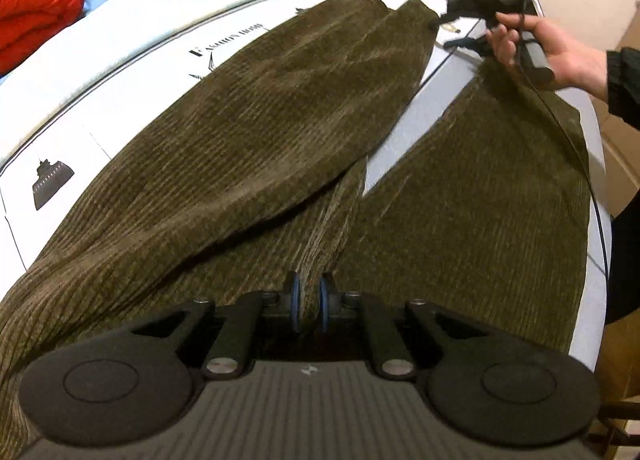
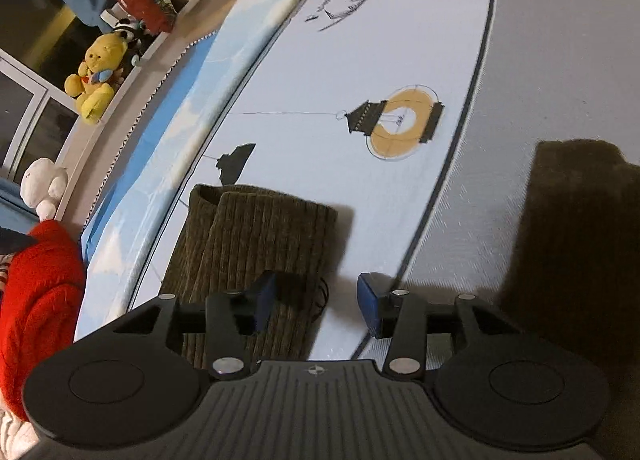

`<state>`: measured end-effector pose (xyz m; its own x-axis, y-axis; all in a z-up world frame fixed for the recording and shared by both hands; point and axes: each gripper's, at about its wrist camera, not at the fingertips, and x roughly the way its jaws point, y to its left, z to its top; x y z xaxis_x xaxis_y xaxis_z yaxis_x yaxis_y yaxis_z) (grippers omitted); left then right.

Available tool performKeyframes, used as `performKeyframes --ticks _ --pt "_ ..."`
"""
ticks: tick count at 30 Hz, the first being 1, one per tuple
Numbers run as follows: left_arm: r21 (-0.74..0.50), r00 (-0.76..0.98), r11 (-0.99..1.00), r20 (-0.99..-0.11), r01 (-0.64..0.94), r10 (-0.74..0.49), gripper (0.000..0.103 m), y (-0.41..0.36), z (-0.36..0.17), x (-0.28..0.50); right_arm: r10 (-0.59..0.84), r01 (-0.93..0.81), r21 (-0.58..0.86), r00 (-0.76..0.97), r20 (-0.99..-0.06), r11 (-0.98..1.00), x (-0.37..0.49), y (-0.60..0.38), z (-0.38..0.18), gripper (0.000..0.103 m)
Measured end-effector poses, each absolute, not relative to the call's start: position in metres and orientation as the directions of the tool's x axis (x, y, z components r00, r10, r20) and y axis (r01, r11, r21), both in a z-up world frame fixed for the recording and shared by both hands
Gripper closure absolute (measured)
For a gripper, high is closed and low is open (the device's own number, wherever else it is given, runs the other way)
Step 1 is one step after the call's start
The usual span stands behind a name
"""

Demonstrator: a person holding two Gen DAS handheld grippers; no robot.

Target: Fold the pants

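Left gripper (image 1: 308,302) pinches a raised ridge of the pants (image 1: 280,108) at the crotch seam, seemingly anchoring the fold line. Right gripper (image 2: 316,300) hangs spread and empty just above the leg cuffs, one pad over the fabric. Olive, ribbed corduroy lies on the pale printed bed sheet (image 2: 320,108), one leg folded over, the other flat beside it

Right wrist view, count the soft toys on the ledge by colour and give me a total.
Yellow: 1, the bear
White: 1, the plush
Black and white: 1, the small toy, partly hidden behind the bear
Total: 3
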<state>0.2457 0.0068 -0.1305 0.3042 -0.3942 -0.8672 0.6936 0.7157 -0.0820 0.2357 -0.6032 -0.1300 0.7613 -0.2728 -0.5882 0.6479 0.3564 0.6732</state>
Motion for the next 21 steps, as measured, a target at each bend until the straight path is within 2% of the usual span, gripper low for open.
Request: performKeyframes --ticks 1,2,3,4,5,7,10,11,13,15,16,18,19,20,21 --pt "-0.071 0.309 0.715 -0.869 0.695 -0.386 0.091 0.006 -0.131 0.244 -0.278 0.640 0.679 0.768 -0.577 0.359 0.237 -0.604 -0.130 0.056" --pt "-0.055 0.320 0.718 -0.870 0.694 -0.375 0.090 0.004 -0.131 0.243 -0.278 0.633 0.682 0.774 -0.569 0.368 0.240 -0.604 -0.130 0.060" --pt "-0.045 0.327 0.721 -0.870 0.691 -0.368 0.089 0.003 -0.132 0.242 -0.280 0.632 0.676 0.775 -0.567 0.379 0.243 -0.605 -0.129 0.068" --pt "-0.037 0.338 0.725 -0.868 0.687 -0.364 0.089 0.004 -0.131 0.242 -0.275 0.626 0.675 0.779 -0.564 0.391 0.246 -0.606 -0.128 0.095" --pt "-0.025 0.357 0.733 -0.862 0.679 -0.360 0.089 0.005 -0.131 0.242 -0.273 0.620 0.676 0.784 -0.558 0.399 0.246 -0.606 -0.127 0.099" --pt "-0.010 0.401 0.753 -0.842 0.658 -0.362 0.090 0.008 -0.127 0.244 -0.295 0.591 0.685 0.806 -0.513 0.426 0.244 -0.602 -0.110 0.100" --pt "-0.062 0.409 0.767 -0.817 0.638 -0.406 0.091 0.012 -0.120 0.250 -0.361 0.514 0.674 0.857 -0.368 0.531 0.227 -0.594 -0.051 0.101" --pt "-0.081 0.390 0.757 -0.818 0.648 -0.422 0.091 0.008 -0.121 0.249 -0.405 0.558 0.624 0.829 -0.386 0.547 0.221 -0.595 -0.042 0.101" --pt "-0.083 0.338 0.713 -0.839 0.696 -0.427 0.091 -0.007 -0.126 0.242 -0.454 0.730 0.529 0.683 -0.572 0.433 0.211 -0.610 -0.066 0.101" --pt "-0.062 0.292 0.667 -0.866 0.743 -0.405 0.088 -0.021 -0.134 0.234 -0.403 0.836 0.458 0.547 -0.733 0.301 0.201 -0.626 -0.106 0.100" --pt "-0.041 0.294 0.653 -0.870 0.756 -0.395 0.087 -0.025 -0.136 0.230 -0.383 0.851 0.460 0.525 -0.760 0.253 0.193 -0.632 -0.118 0.101" --pt "-0.040 0.295 0.653 -0.870 0.756 -0.395 0.083 -0.025 -0.135 0.230 -0.403 0.835 0.485 0.551 -0.731 0.261 0.190 -0.636 -0.111 0.093" --pt "-0.059 0.293 0.661 -0.865 0.748 -0.408 0.080 -0.021 -0.131 0.231 -0.438 0.836 0.460 0.549 -0.712 0.299 0.192 -0.633 -0.101 0.085" --pt "-0.080 0.296 0.672 -0.854 0.737 -0.427 0.076 -0.016 -0.126 0.233 -0.509 0.847 0.409 0.532 -0.677 0.341 0.193 -0.627 -0.090 0.085" --pt "-0.095 0.306 0.681 -0.842 0.726 -0.444 0.066 -0.010 -0.120 0.235 -0.566 0.864 0.351 0.501 -0.655 0.360 0.195 -0.622 -0.082 0.083"
